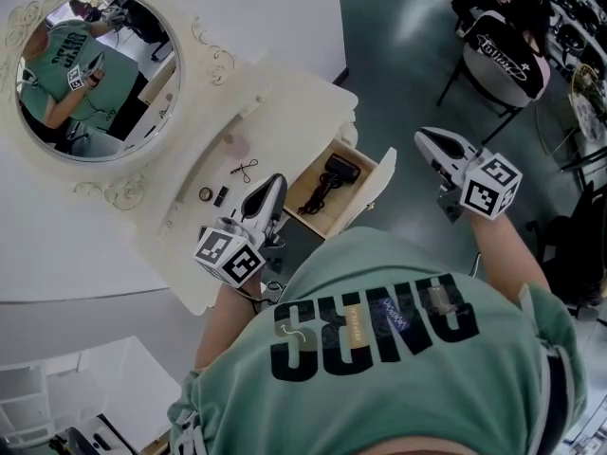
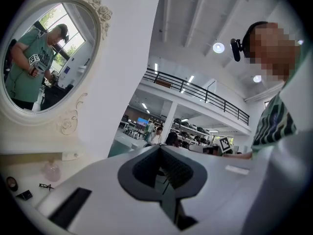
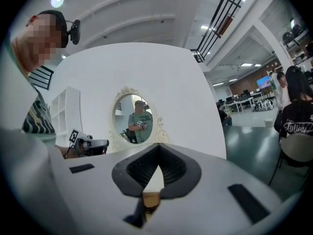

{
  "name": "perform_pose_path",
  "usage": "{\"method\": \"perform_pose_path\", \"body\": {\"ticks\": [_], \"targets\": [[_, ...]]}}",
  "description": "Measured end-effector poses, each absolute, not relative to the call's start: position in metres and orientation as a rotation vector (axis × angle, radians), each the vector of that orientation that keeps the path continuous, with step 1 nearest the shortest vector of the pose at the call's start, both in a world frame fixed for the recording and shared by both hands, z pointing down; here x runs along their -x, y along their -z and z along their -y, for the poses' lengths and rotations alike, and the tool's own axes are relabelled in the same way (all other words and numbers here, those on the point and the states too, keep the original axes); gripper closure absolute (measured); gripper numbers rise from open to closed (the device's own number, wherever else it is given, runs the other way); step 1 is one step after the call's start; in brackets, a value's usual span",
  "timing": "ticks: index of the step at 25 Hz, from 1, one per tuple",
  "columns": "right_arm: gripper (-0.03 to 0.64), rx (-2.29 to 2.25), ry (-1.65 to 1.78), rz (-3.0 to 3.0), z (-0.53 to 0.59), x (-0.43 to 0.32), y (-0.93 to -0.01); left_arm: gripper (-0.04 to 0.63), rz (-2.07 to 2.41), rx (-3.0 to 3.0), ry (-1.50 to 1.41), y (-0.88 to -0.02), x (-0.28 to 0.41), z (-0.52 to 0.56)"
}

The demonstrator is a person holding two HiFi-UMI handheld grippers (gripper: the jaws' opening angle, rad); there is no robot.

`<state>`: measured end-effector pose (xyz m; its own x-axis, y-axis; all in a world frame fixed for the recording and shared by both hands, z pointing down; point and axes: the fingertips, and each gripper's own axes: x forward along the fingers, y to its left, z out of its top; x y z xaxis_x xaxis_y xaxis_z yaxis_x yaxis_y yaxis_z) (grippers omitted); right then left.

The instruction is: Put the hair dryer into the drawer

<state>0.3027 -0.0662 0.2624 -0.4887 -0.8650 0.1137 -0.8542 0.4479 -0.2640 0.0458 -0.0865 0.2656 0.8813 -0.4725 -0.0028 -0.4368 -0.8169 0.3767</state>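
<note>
The black hair dryer [image 1: 335,170] lies inside the open wooden drawer [image 1: 378,184] of the white dressing table [image 1: 285,112], its cord coiled beside it. My left gripper [image 1: 275,180] hovers just left of the drawer, over the table's front edge. Its jaws are shut with nothing between them, and in the left gripper view it [image 2: 159,148] points level past the table. My right gripper [image 1: 424,136] is held to the right of the drawer, over the floor. It [image 3: 157,145] is shut and empty, aimed towards the mirror wall.
An oval mirror [image 1: 90,74] hangs above the table. Small items sit on the tabletop: scissors [image 1: 244,169], a round ring [image 1: 206,194], a black clip [image 1: 220,195]. A person sits on a chair [image 1: 503,50] at the far right, on the green floor.
</note>
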Motion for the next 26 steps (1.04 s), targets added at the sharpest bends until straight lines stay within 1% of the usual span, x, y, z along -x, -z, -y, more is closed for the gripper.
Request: {"method": "perform_pose_path", "body": {"ticks": [10, 26], "targets": [[0.623, 1.558, 0.390, -2.706, 0.056, -0.285, -0.264, 0.588, 0.676, -2.681, 0.153, -0.267, -0.039, 0.078], [0.623, 1.545, 0.387, -2.747, 0.055, -0.278, -0.266, 0.588, 0.688, -2.655, 0.173, -0.267, -0.035, 0.078]]}}
